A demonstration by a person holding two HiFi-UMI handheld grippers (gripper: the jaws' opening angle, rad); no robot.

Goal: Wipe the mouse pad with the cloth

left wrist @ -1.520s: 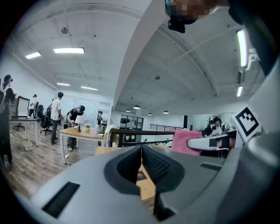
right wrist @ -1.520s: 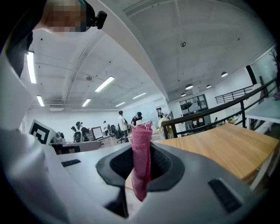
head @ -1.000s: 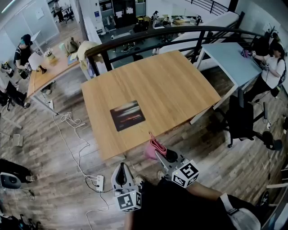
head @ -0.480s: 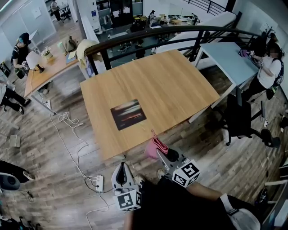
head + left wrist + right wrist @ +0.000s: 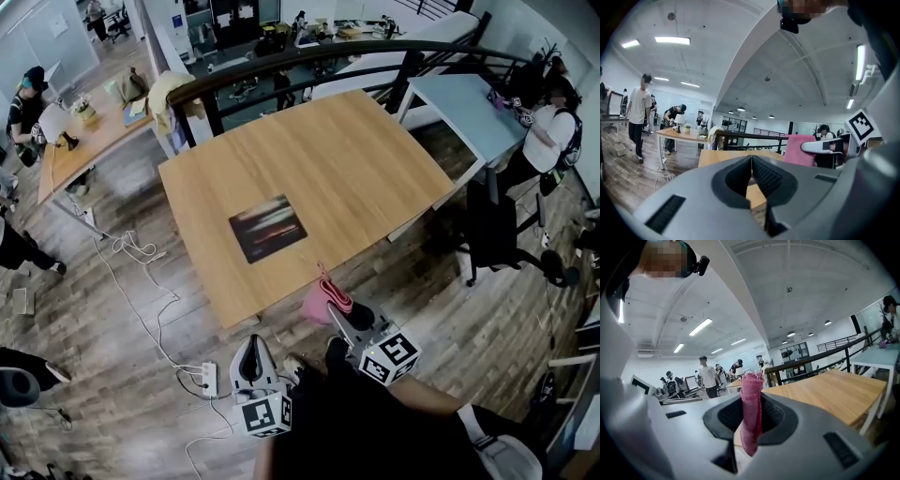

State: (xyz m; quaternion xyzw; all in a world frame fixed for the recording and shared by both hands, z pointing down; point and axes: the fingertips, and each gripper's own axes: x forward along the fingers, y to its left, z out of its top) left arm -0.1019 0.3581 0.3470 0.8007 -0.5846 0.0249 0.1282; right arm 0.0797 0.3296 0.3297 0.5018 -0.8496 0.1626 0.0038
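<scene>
The dark mouse pad (image 5: 268,228) lies flat on the wooden table (image 5: 356,169), near its front edge. My right gripper (image 5: 331,306) is shut on a pink cloth (image 5: 323,297) and hovers just off the table's front edge, right of the pad. The cloth (image 5: 751,413) stands pinched upright between the jaws in the right gripper view. Lower left, over the floor, my left gripper (image 5: 251,347) is held with its jaws pressed together and nothing between them (image 5: 751,162). From the left gripper view the cloth (image 5: 799,149) shows to the right.
A dark curved railing (image 5: 309,56) runs behind the table. A light blue table (image 5: 469,108) and a black office chair (image 5: 497,234) stand at the right. A power strip (image 5: 208,379) and white cables (image 5: 141,281) lie on the floor at left. People work at desks around.
The right gripper with the cloth has moved slightly forward toward the table's front edge. The head view has shifted a little. The left gripper stays low and shut.
</scene>
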